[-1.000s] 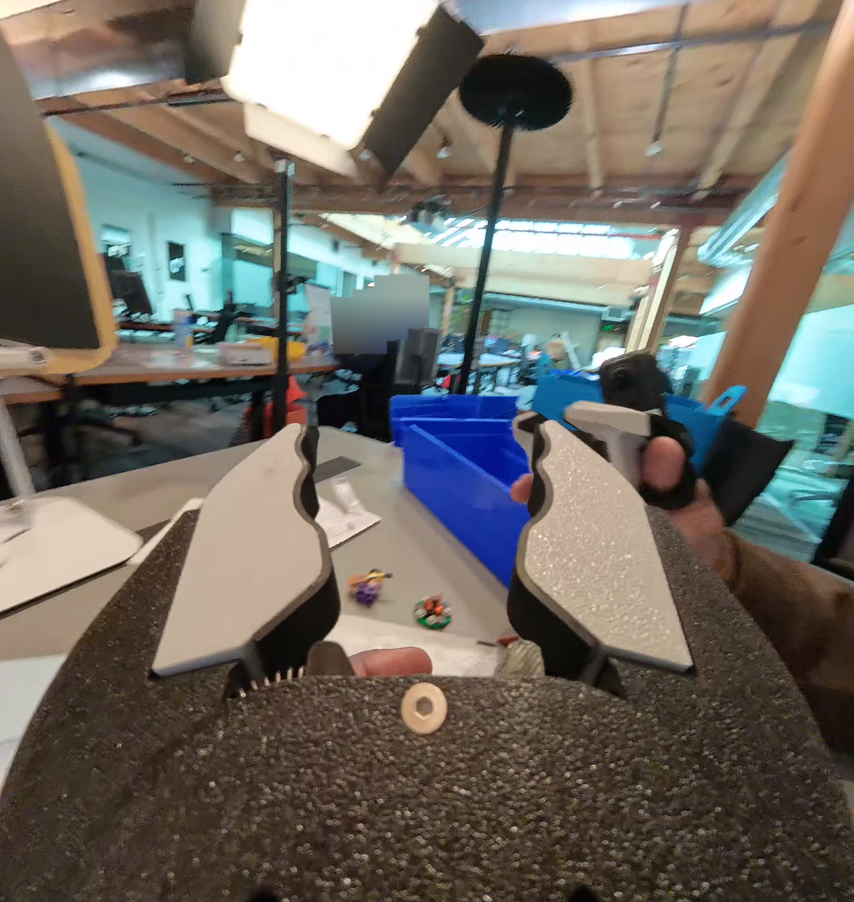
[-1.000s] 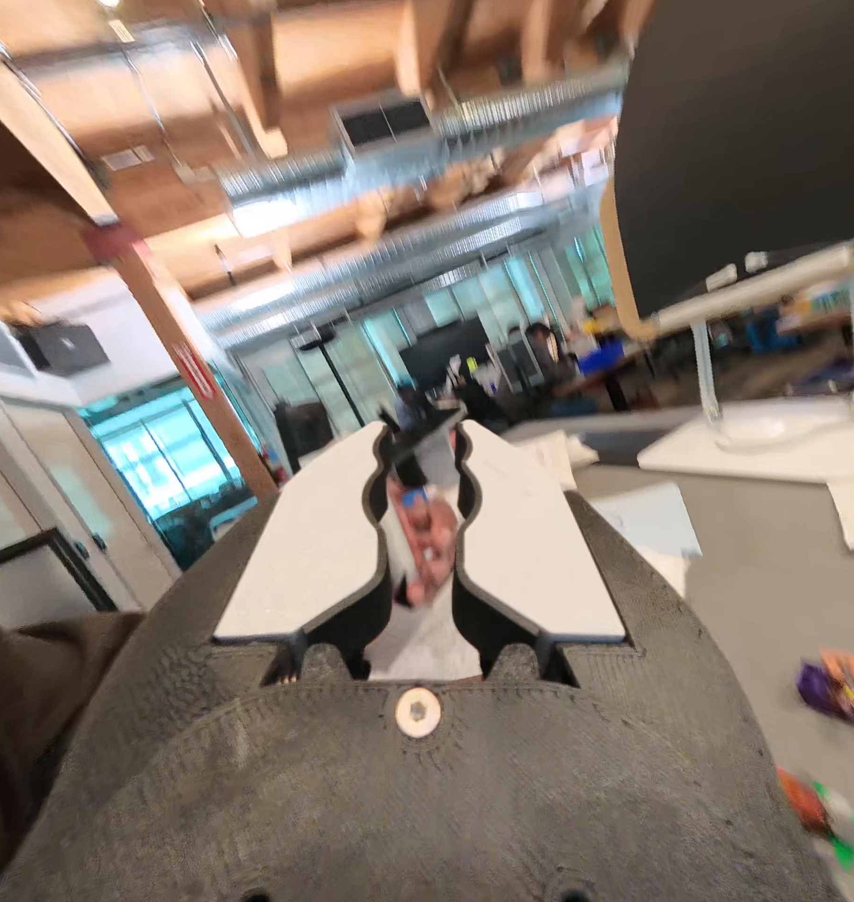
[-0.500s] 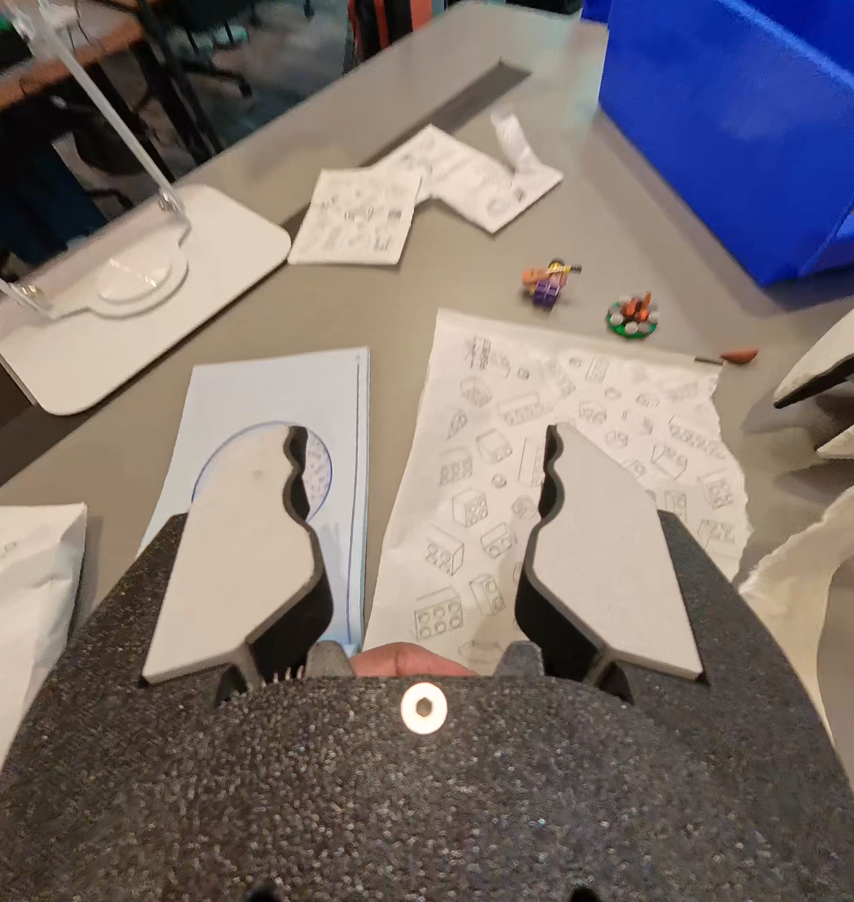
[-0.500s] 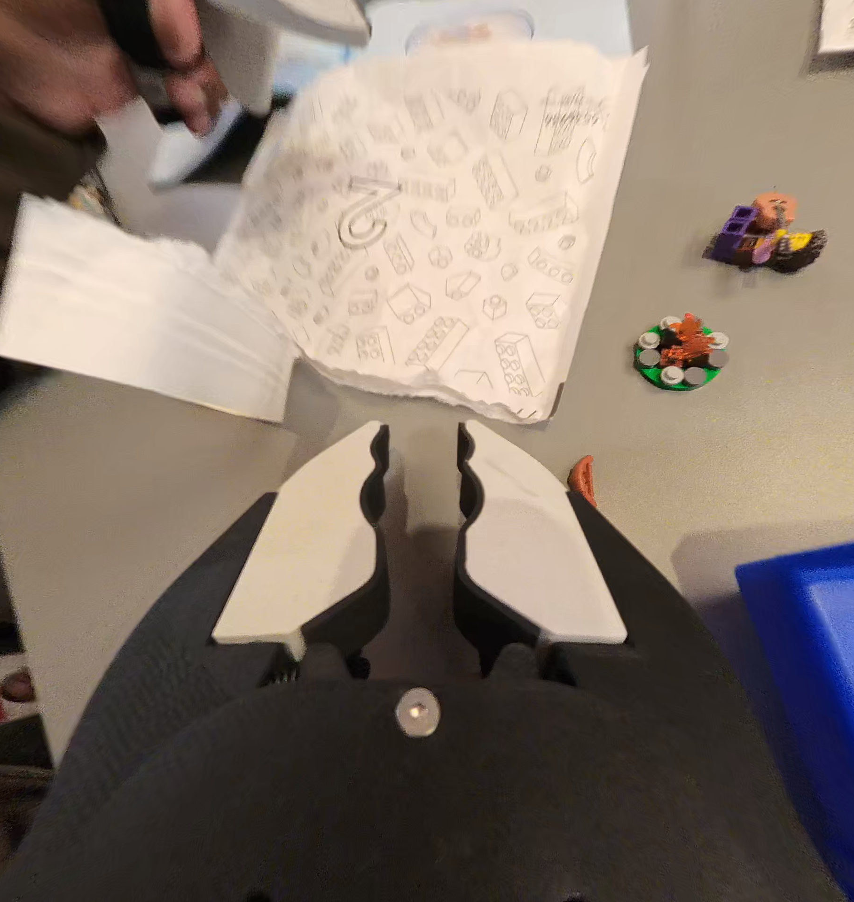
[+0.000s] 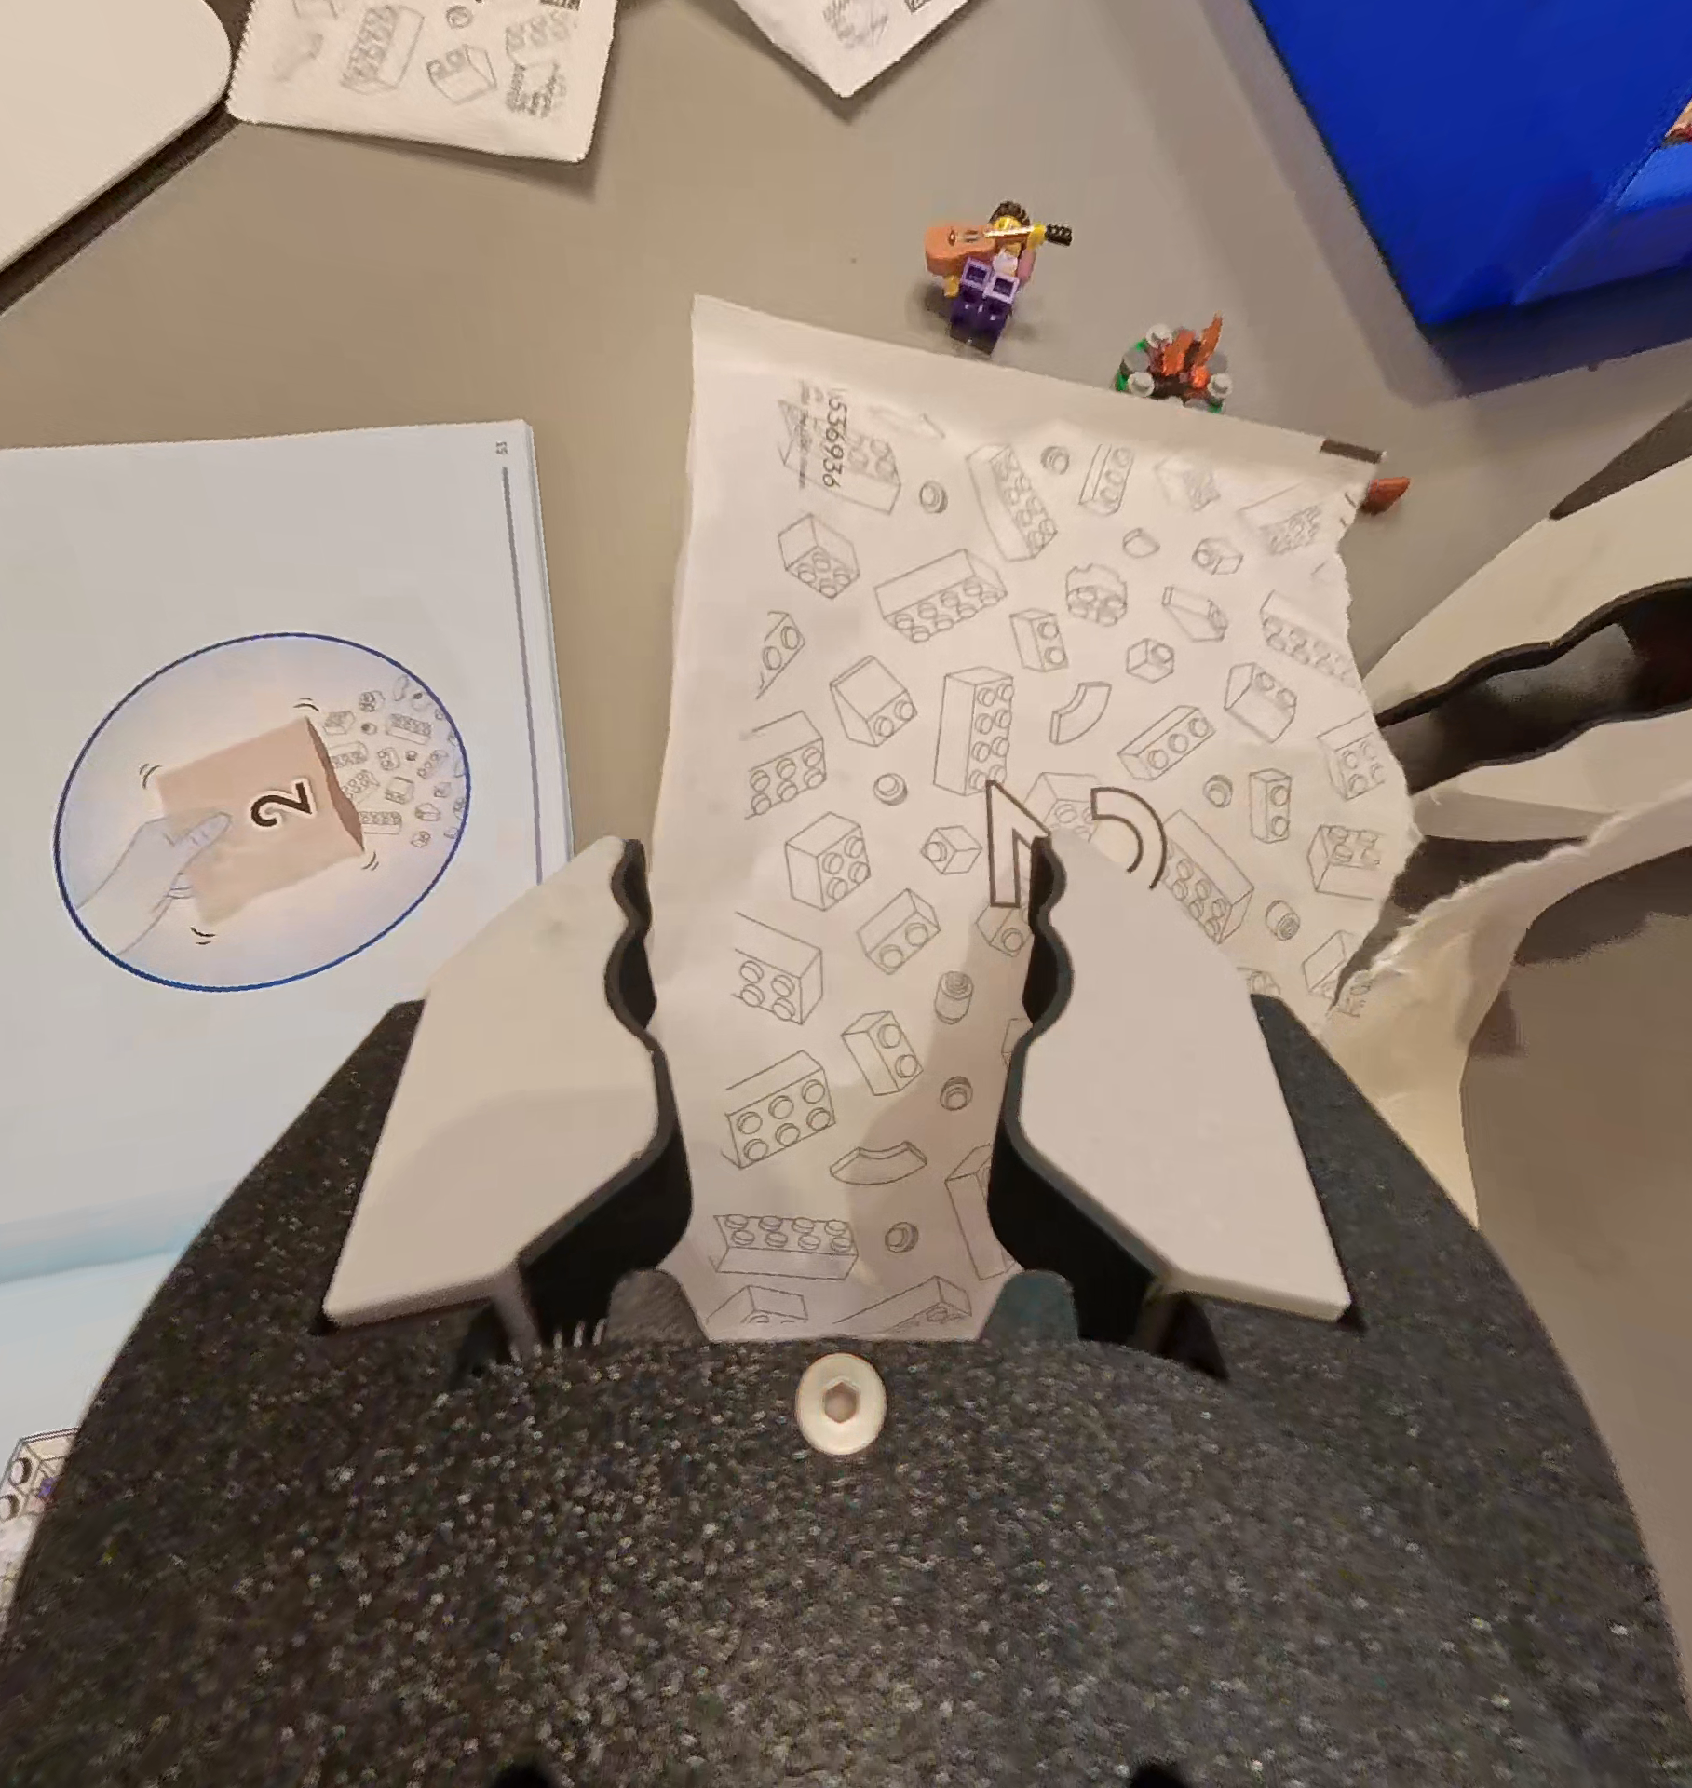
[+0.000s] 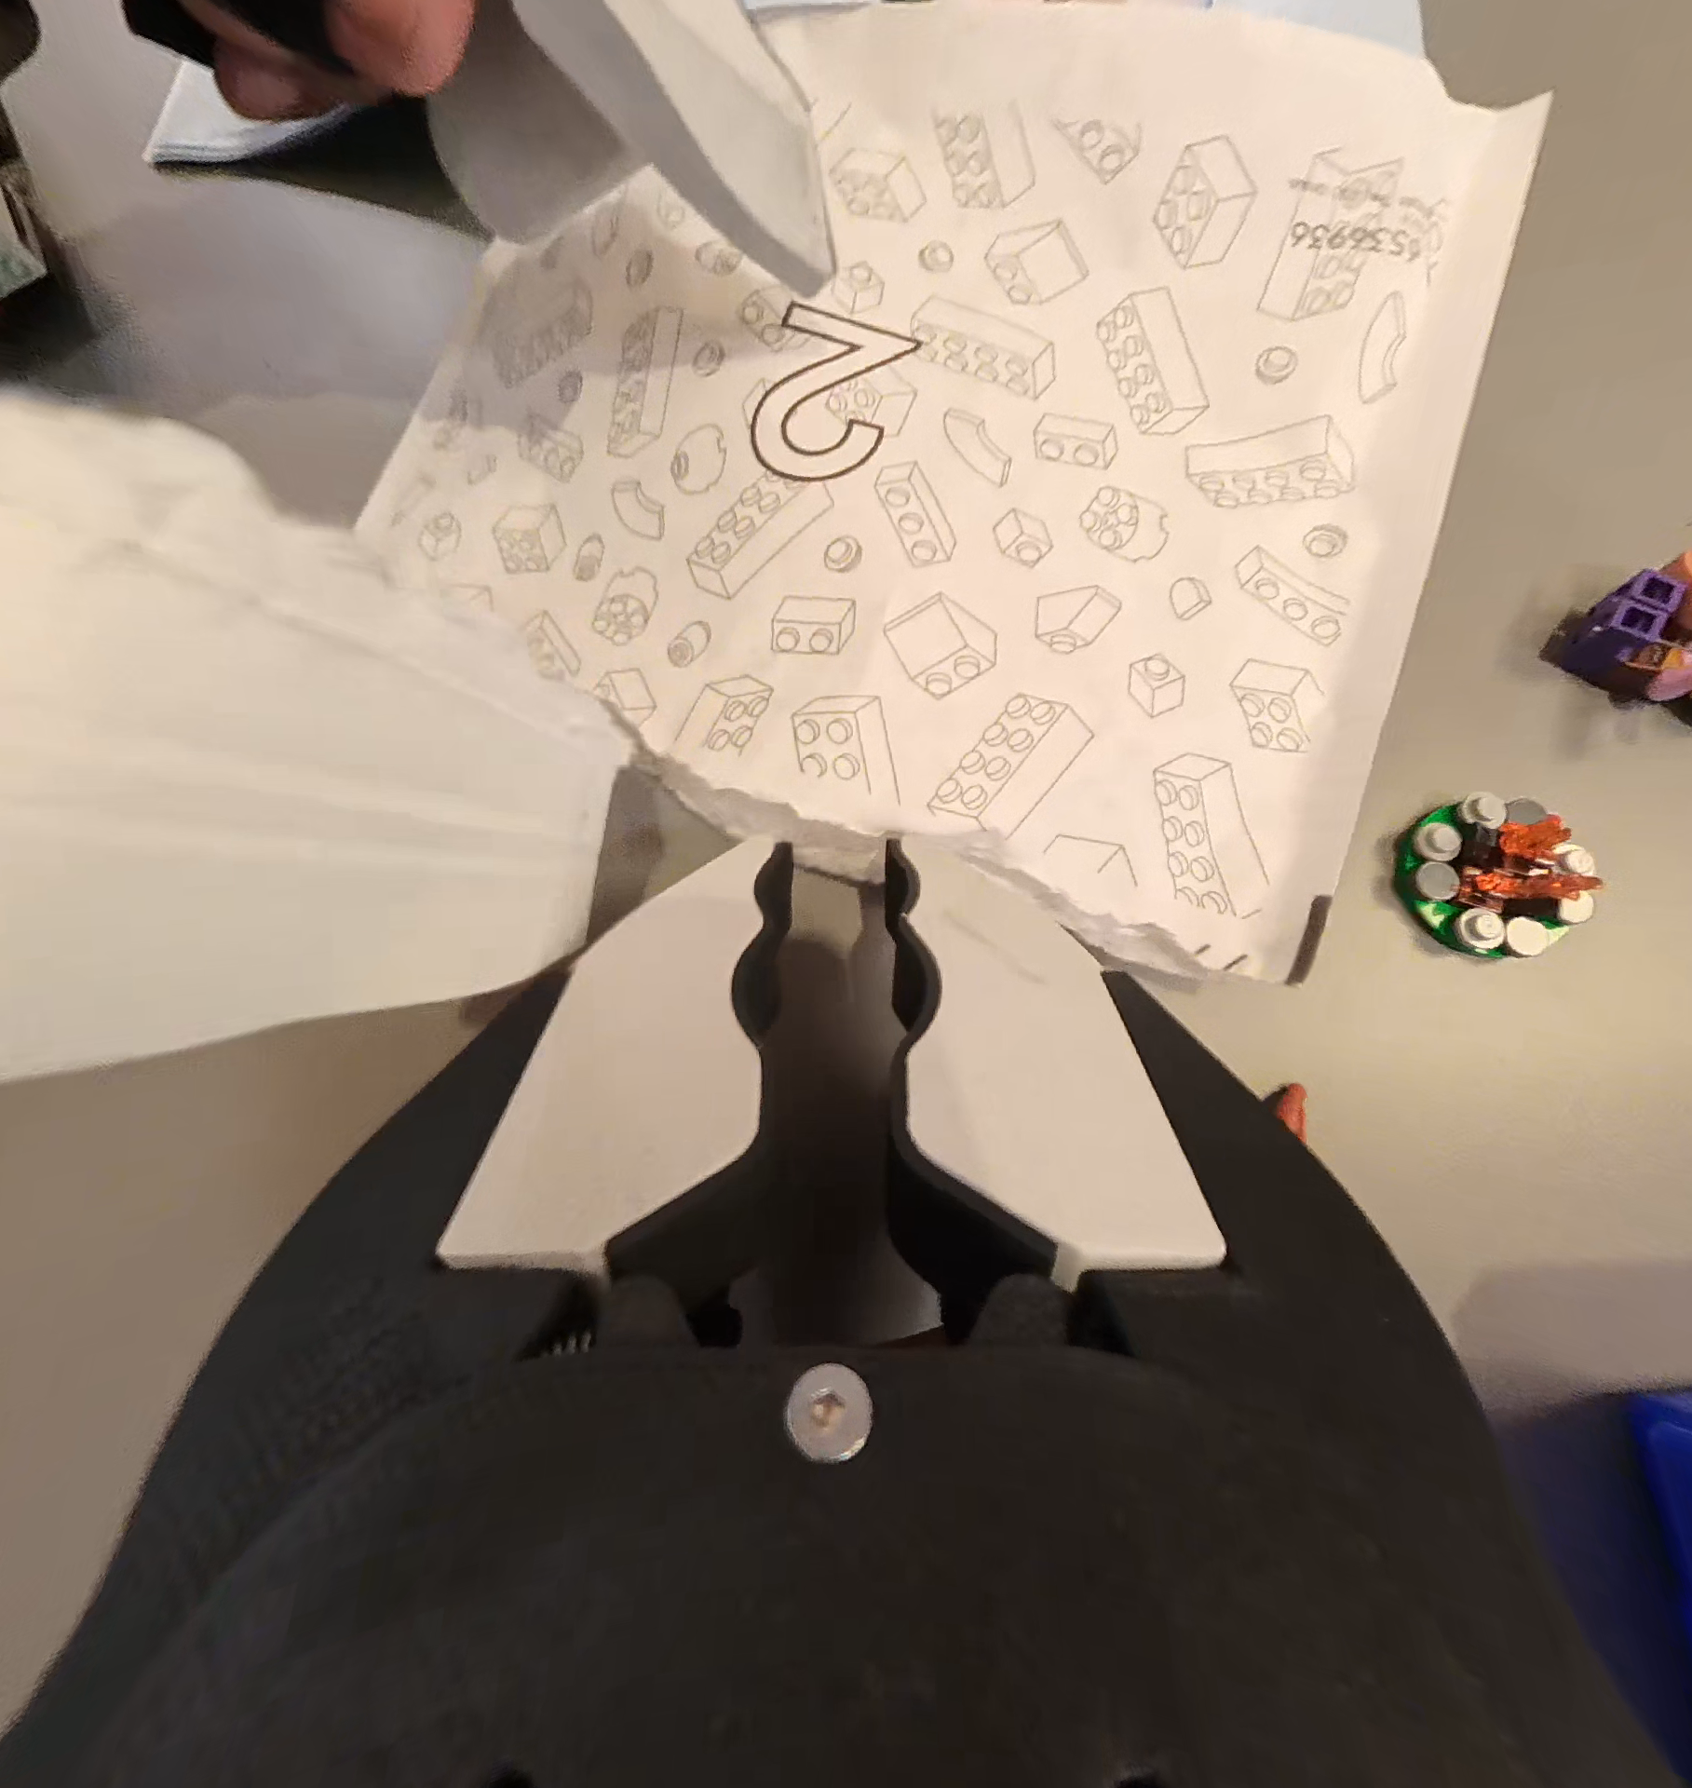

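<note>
The left gripper [image 5: 832,856] hangs over a white paper bag [image 5: 996,619] printed with brick outlines; its jaws stand wide apart with nothing between the pads, one fingertip beside the bag's left edge and the other above the bag's middle. The bag lies flat near the middle of the bench [image 5: 416,281], its torn edge toward the right gripper [image 6: 840,856]. That gripper's jaws are part-open, tips right at the torn edge; the ragged paper seems to reach just between them, though whether the pads touch it is hard to make out. A loose white strip [image 6: 193,716] of torn paper lifts off left of the right gripper. Beside the bag's far corner lie a small figure [image 5: 992,266] with a guitar and a green round piece [image 5: 1175,363]. A pale blue booklet [image 5: 242,774] lies left of the bag, a blue bin [image 5: 1500,145] sits toward the far right corner, and printed sheets [image 5: 416,68] lie along the far edge.
</note>
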A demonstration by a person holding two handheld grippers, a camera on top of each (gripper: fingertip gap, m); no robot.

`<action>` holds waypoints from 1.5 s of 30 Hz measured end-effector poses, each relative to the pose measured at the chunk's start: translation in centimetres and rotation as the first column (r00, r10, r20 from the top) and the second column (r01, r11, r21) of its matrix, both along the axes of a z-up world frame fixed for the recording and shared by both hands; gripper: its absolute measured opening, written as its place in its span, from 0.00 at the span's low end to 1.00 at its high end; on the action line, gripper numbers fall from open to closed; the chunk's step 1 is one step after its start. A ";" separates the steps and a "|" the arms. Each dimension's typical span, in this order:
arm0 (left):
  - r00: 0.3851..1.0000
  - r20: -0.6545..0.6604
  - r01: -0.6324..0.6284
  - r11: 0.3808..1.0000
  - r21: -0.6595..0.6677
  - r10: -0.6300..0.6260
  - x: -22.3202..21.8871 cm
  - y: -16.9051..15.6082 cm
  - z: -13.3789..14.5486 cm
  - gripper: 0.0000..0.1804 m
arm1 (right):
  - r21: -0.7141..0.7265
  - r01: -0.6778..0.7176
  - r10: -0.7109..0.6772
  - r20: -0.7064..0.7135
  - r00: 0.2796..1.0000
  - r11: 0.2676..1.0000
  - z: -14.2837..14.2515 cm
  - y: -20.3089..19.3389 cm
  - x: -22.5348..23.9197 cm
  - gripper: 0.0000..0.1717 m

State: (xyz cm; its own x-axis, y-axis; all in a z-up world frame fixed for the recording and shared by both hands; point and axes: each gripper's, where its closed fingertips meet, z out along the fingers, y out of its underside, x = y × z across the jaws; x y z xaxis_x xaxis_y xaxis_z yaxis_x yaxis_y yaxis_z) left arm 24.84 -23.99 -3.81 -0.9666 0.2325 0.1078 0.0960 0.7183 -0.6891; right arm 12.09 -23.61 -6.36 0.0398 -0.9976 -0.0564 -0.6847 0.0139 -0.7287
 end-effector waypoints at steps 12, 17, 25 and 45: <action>0.996 -0.083 0.042 0.999 -0.003 -0.042 -1.2 0.2 0.7 0.37 | 0.348 -0.002 -0.080 0.223 0.972 0.938 4.0 -0.5 0.3 0.11; 0.989 -0.123 0.080 0.997 -0.007 -0.080 -2.5 0.2 0.9 0.34 | 0.510 -0.097 -0.087 0.326 0.941 0.855 6.5 0.3 0.5 0.10; 0.975 -0.148 0.173 0.984 0.032 -0.166 -3.7 1.2 0.5 0.33 | 0.436 -0.052 -0.109 0.337 0.935 0.899 7.3 -1.5 0.4 0.00; 0.879 0.070 0.445 0.759 -0.476 -0.471 -7.2 3.8 11.7 0.45 | 0.286 -0.781 0.731 0.278 0.622 0.555 14.1 4.3 -3.1 0.00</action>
